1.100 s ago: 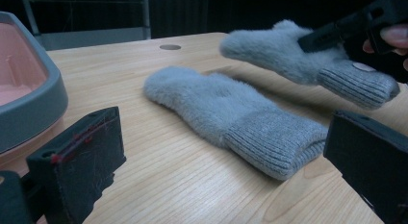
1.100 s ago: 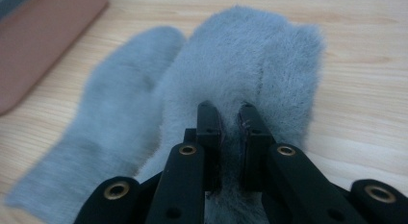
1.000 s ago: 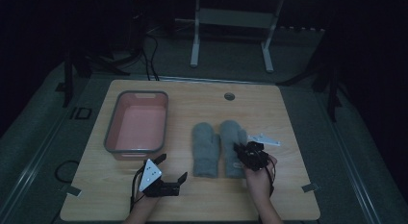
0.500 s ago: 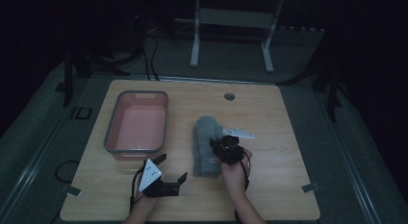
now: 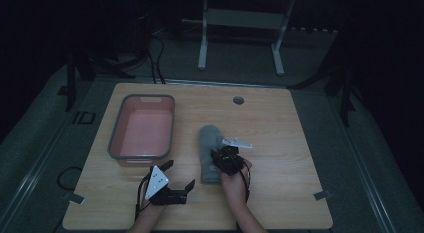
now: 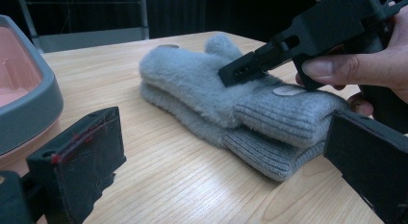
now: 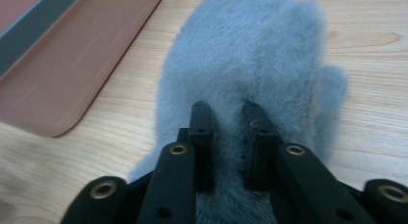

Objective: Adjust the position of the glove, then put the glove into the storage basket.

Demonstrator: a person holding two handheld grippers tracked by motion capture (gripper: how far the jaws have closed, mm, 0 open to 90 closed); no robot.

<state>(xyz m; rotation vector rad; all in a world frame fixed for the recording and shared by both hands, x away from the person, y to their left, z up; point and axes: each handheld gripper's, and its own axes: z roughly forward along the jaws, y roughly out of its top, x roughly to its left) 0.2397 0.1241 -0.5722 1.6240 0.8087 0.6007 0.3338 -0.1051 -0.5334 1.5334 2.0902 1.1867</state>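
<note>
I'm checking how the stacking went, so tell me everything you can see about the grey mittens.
The grey mittens are two fluffy, fleece-like mittens with ribbed knit cuffs, lying one on top of the other on the wooden table, just right of the pink tray. Fingertip ends point away from the person, and a thumb sticks out on one side. The right tool pinches the top mitten's fleece near the cuff. The left tool sits open nearby, not touching.
</note>
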